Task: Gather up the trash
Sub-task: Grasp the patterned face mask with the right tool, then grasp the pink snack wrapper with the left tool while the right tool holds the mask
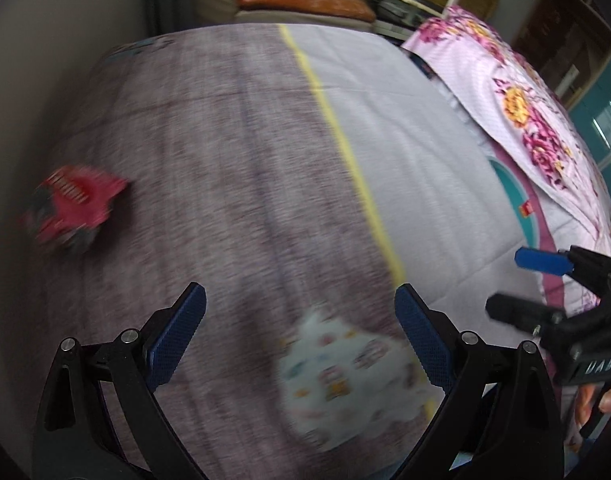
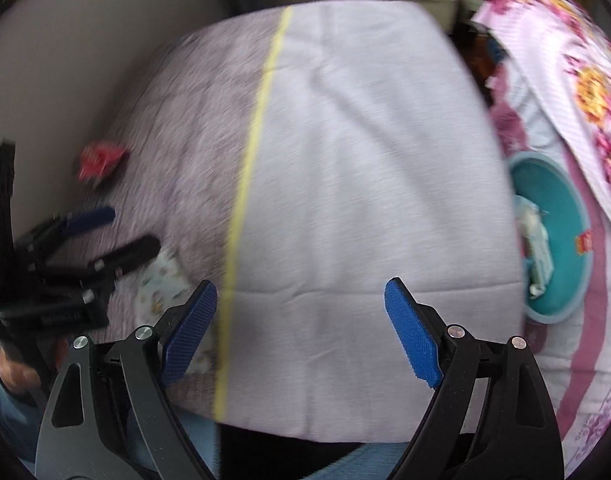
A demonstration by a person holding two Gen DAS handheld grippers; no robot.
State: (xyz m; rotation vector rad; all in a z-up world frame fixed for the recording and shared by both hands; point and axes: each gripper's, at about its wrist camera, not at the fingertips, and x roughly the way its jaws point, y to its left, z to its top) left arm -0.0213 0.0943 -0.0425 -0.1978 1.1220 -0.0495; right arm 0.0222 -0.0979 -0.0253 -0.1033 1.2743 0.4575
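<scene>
1. Trash is seen in two places on the bed: a white printed wrapper [image 1: 345, 376] lying on the mauve half of the bedsheet [image 1: 233, 168] close to the near edge, and a red wrapper [image 1: 75, 208] well apart from it, out toward the wall side.
2. A teal bowl [image 2: 561, 240] is seen at the right of the bed, beside the floral quilt [image 2: 585, 64], with some pale crumpled scraps [image 2: 535, 248] already lying in it; it is judged to be the collecting place.
3. The left gripper [image 1: 301, 336] is held with its jaws wide apart and nothing between them, just above the white printed wrapper, which lies between and slightly beyond the fingertips.
4. The right gripper [image 2: 301, 332] is likewise held spread and unloaded, over the pale half of the sheet near the yellow stripe [image 2: 249, 160].
5. The step in hand is judged to be the approach to the white printed wrapper by the left gripper.
6. For the next move, a lowering onto the sheet and a closing across the wrapper's thin body is called for; bedsheet fabric could be pinched along with it.
</scene>
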